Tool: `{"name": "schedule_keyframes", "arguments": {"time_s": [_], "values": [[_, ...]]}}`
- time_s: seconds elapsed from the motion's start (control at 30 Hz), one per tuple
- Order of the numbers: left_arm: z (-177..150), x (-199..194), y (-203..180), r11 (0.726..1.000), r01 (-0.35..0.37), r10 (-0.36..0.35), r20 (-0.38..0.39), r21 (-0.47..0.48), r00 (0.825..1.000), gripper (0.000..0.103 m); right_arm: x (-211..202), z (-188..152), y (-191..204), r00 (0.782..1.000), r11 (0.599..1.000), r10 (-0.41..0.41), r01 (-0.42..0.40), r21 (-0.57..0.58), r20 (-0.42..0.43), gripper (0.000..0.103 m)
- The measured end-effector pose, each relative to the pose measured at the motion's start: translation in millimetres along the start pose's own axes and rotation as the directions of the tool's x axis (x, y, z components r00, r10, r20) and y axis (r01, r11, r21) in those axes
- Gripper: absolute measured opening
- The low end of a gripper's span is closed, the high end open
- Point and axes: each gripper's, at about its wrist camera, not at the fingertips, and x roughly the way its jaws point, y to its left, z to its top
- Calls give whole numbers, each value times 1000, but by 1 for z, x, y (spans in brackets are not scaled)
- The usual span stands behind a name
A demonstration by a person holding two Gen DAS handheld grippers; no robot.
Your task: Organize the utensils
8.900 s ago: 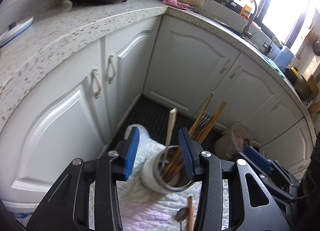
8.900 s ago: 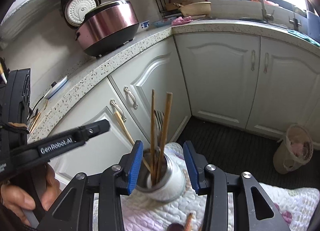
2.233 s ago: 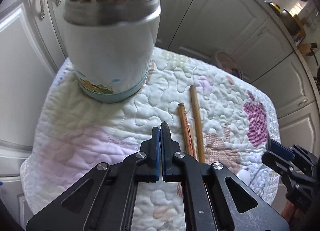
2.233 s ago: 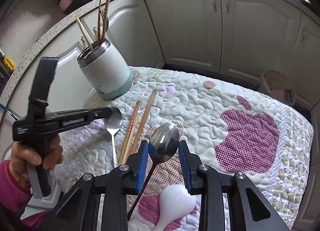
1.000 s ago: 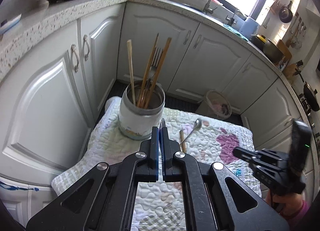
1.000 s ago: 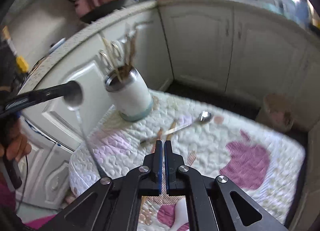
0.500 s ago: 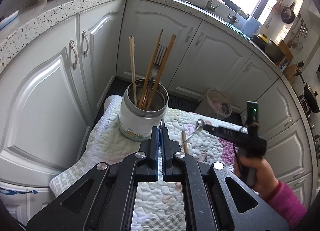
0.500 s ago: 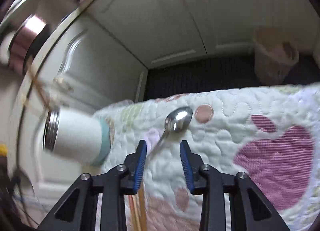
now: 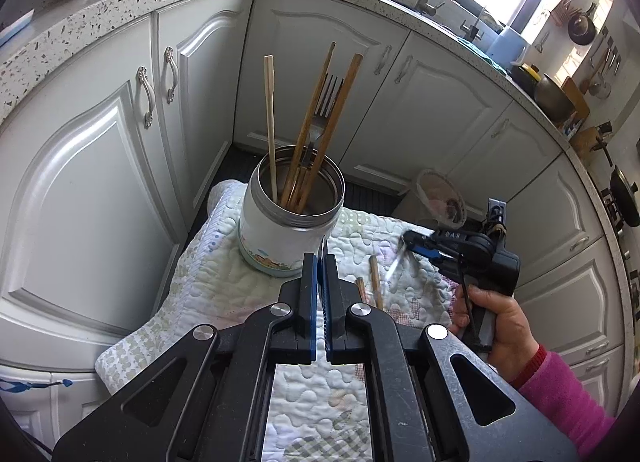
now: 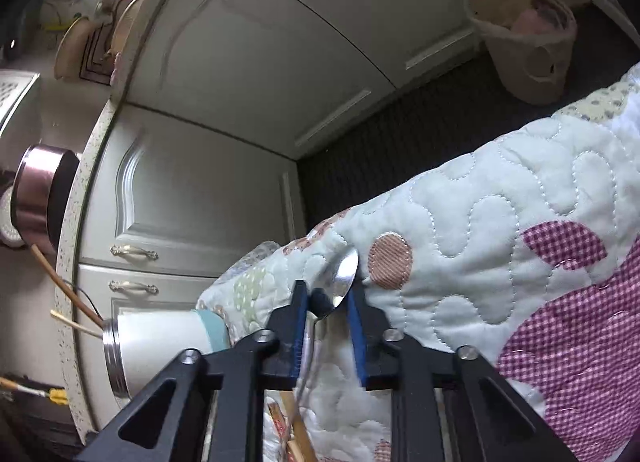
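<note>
spoon (image 10: pixel 340 286) now between right jaws, near quilt (image 10: pixel 500 229) edge

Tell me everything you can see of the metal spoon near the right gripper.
The spoon is shiny bare metal, with an oval bowl and a thin handle. It lies on the quilted cloth, bowl pointing away from the right gripper, handle running back beneath it. The blue fingers sit on either side of the bowl's near end and neck, the jaws closing on it. In the left wrist view it shows only as a blurred streak. Its handle end is hidden.
</note>
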Motion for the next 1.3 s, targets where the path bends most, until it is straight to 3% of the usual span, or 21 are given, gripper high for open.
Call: {"name": "schedule_keyframes", "arguments": {"time_s": [0.37,0.67,0.77,1.03,1.23,1.3], "values": [[9,-20,2,1000,-10,10,49,-6,999,1,-76,-26,52,988,974,154,-149,-172,19,3],[55,-49,2,995,-101,100,168,-2,981,1,-137,-32,158,942,879,333,-292,-378,46,3],[76,-55,4,989,-150,149,218,-12,965,1,-137,-30,191,931,851,361,-302,-429,61,3],[117,-52,5,942,-336,318,363,-16,876,1,-107,-27,266,911,770,401,-274,-576,102,3],[114,-21,4,915,-404,372,380,4,847,1,-66,-32,290,909,703,398,-214,-679,126,3],[109,-12,5,909,-417,382,376,13,844,1,-52,-34,287,911,690,391,-200,-695,127,3]]}}
